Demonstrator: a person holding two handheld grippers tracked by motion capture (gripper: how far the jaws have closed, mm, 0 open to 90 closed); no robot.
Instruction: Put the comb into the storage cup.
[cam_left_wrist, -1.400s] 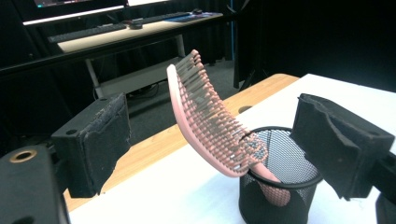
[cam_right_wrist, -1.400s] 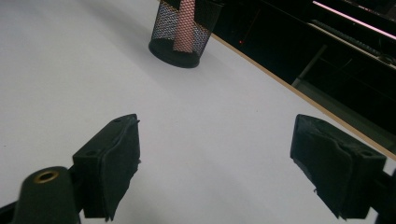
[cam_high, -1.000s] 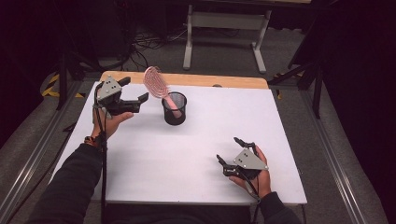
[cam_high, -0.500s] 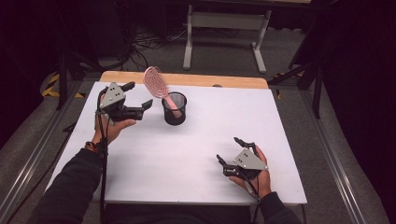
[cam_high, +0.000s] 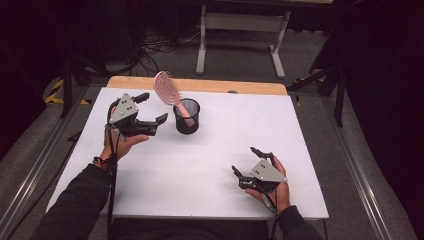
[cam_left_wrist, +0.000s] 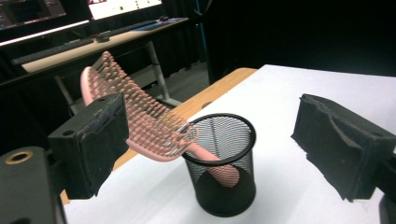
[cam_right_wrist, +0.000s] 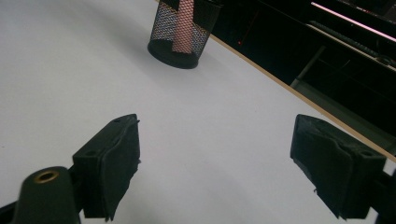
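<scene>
Two grippers, jaws spread | left gripper (cam_high: 151, 111) raised beside cup (cam_high: 186, 117) | right gripper (cam_high: 247, 162) low on table (cam_high: 200, 170)

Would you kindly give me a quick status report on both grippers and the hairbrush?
Left gripper open beside the mesh cup, holding nothing. Right gripper open, low over the table. Pink hairbrush handle-down in the cup, leaning. Nothing in the way.

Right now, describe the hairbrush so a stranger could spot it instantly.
On the white table, find the black mesh cup near the far edge. The pink hairbrush stands in it handle down, its bristled head leaning out over the rim; it is the sole pink object.
</scene>
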